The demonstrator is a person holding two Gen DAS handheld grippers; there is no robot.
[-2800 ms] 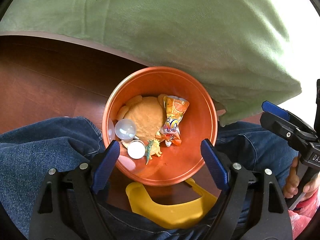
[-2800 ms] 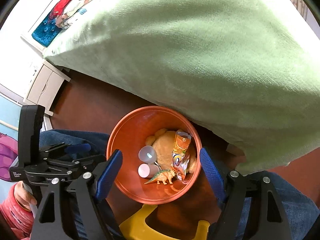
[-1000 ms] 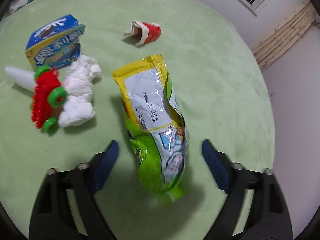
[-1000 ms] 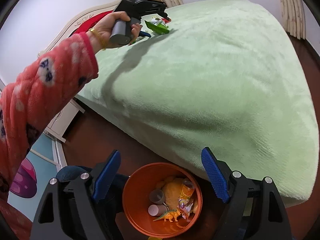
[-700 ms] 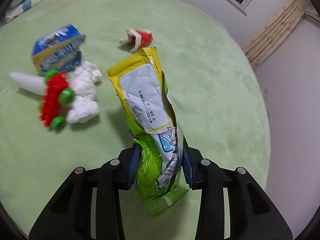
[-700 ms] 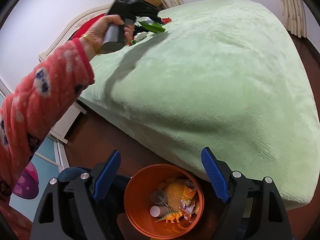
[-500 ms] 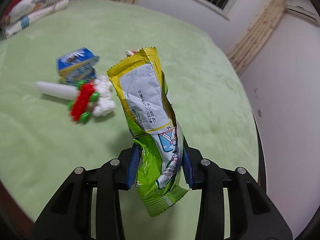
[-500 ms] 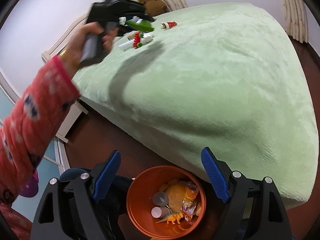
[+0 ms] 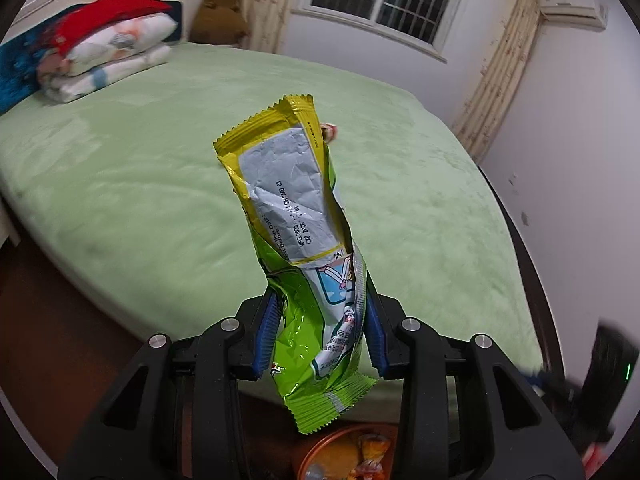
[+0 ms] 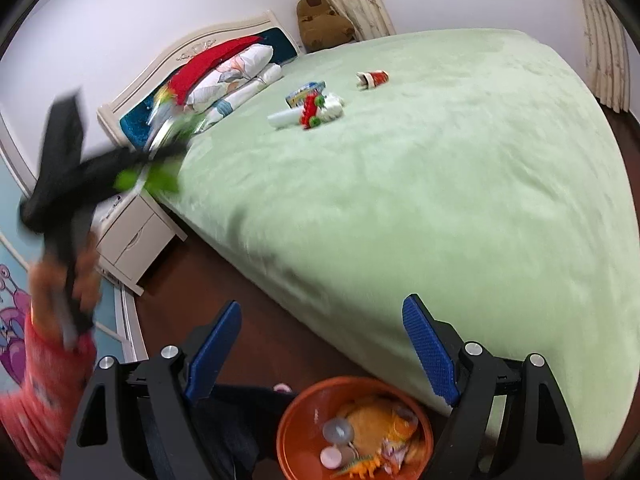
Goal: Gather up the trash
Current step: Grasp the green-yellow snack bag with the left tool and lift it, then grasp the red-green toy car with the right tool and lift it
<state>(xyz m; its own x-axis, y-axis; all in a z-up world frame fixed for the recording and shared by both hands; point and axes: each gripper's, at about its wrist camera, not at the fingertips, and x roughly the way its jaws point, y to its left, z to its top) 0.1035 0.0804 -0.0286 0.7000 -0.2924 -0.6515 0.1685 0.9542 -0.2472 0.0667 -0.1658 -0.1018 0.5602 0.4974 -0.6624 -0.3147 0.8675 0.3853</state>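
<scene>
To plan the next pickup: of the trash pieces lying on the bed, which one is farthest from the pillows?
The red and white crumpled wrapper. It lies alone, while the blue snack box sits in the cluster with the red toy, closer to the pillows.

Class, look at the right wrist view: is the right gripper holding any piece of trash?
No, the right gripper is open and holds nothing, above the orange bowl.

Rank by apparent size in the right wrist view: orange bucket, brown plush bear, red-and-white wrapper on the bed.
1. orange bucket, looks largest, but it sits nearest the camera.
2. brown plush bear, mid-sized in the frame though far back.
3. red-and-white wrapper, smallest.
True sizes of bucket and bear are unsure.
</scene>
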